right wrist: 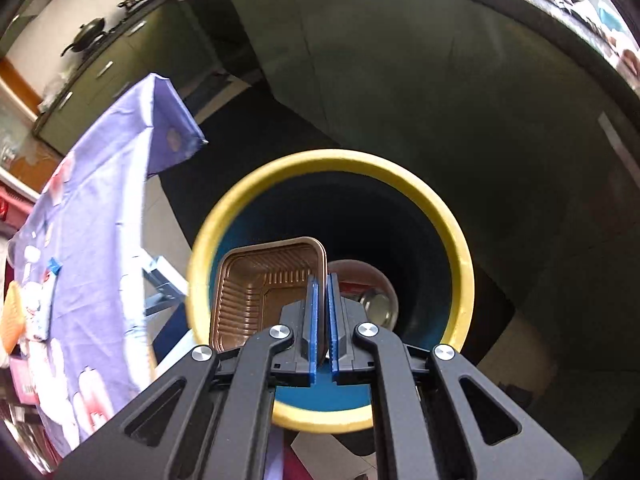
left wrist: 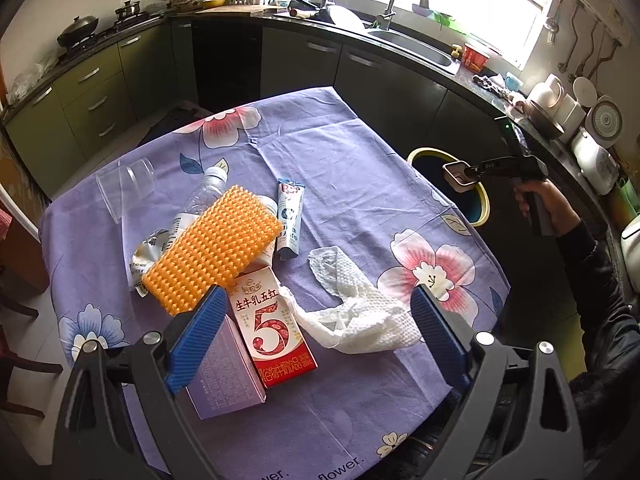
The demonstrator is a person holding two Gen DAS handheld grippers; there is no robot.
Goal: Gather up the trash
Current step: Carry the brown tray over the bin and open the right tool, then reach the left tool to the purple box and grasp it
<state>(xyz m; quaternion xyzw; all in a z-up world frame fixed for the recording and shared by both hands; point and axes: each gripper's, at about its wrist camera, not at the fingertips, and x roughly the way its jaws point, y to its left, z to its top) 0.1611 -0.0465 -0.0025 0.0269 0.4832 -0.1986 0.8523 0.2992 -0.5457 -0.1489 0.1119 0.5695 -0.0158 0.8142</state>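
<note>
Right wrist view: right tongs (right wrist: 323, 300) clamped on the brown ribbed plastic tray (right wrist: 260, 292), lower centre, over the yellow-rimmed blue bin (right wrist: 452, 240). Recommend releasing only once the tray sits wholly inside the rim. Left tongs (left wrist: 316, 336) stand apart, empty, over the bench (left wrist: 340, 152).

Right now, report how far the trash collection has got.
Done: something round already lies in the yellow-rimmed bin. In hand: the right gripper holds a brown plastic tray over it. Left: milk carton, orange sponge, paper towel, bottle, clear cup. Left gripper open above them.
</note>
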